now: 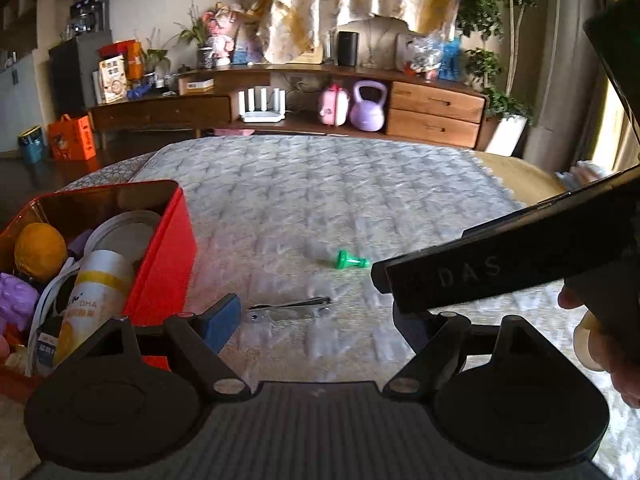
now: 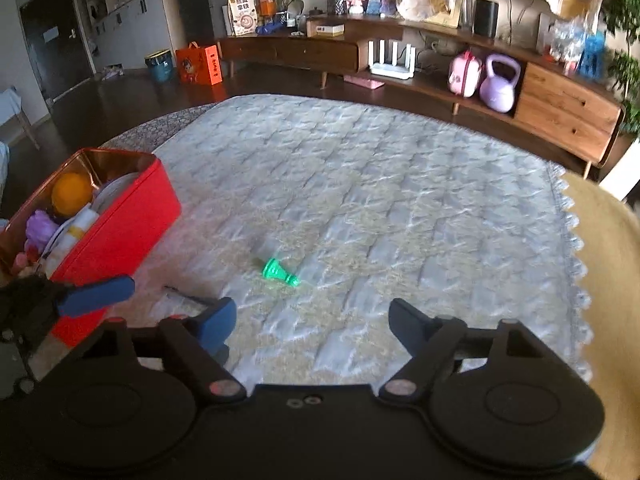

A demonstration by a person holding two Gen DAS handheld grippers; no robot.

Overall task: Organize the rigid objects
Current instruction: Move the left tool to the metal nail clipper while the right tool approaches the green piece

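Observation:
A green chess pawn (image 1: 351, 261) lies on its side on the quilted mattress (image 1: 320, 184); it also shows in the right wrist view (image 2: 280, 272). A metal nail clipper (image 1: 290, 306) lies just ahead of my left gripper (image 1: 316, 316), which is open and empty. A red tin box (image 1: 160, 264) at the left holds an orange ball (image 1: 40, 250), a white and yellow bottle (image 1: 94, 296), a purple toy (image 1: 16, 300) and other items. My right gripper (image 2: 312, 320) is open and empty, a little short of the pawn. The box (image 2: 120, 232) is at its left.
The right gripper's body (image 1: 520, 260) crosses the left wrist view at the right. A wooden sideboard (image 2: 400, 52) with a purple kettlebell (image 2: 500, 84) and pink bag stands beyond the mattress. An orange bag (image 2: 200, 64) is on the floor. The mattress edge is at the right (image 2: 568, 208).

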